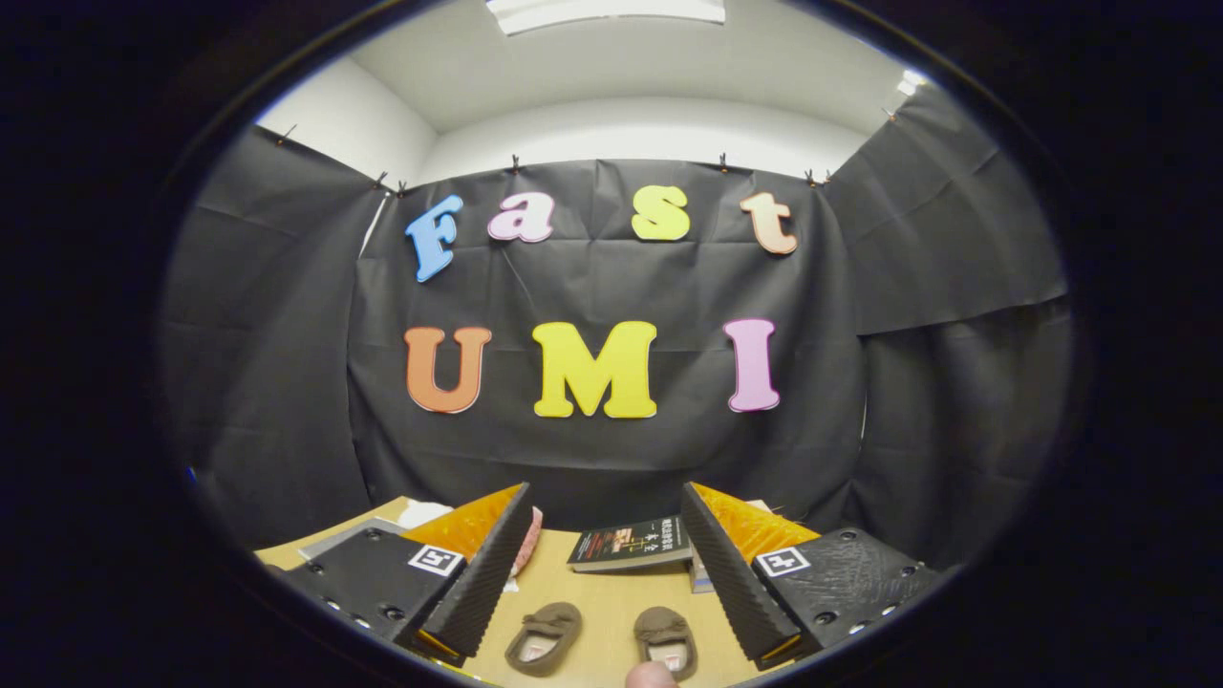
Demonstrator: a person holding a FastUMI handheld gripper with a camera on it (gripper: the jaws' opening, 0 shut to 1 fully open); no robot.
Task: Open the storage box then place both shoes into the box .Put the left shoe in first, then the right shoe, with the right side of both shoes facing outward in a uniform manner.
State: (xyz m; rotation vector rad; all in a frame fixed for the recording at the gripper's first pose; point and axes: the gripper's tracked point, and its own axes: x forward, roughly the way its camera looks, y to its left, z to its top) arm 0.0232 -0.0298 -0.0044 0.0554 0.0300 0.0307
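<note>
Two shoes [599,640] lie side by side on the table [602,597], a book [631,544] behind them.

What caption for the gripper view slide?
Open gripper above two small brown shoes on the wooden table, book beyond.

Claw [606,535] held wide apart above two small brown shoes on the bench [592,597].

The left shoe [543,637] and right shoe [667,642] lie side by side between the fingers, apart from each other. Beyond them a dark book [631,544] rests flat; a pink object [526,540] peeks from behind the left finger.
</note>
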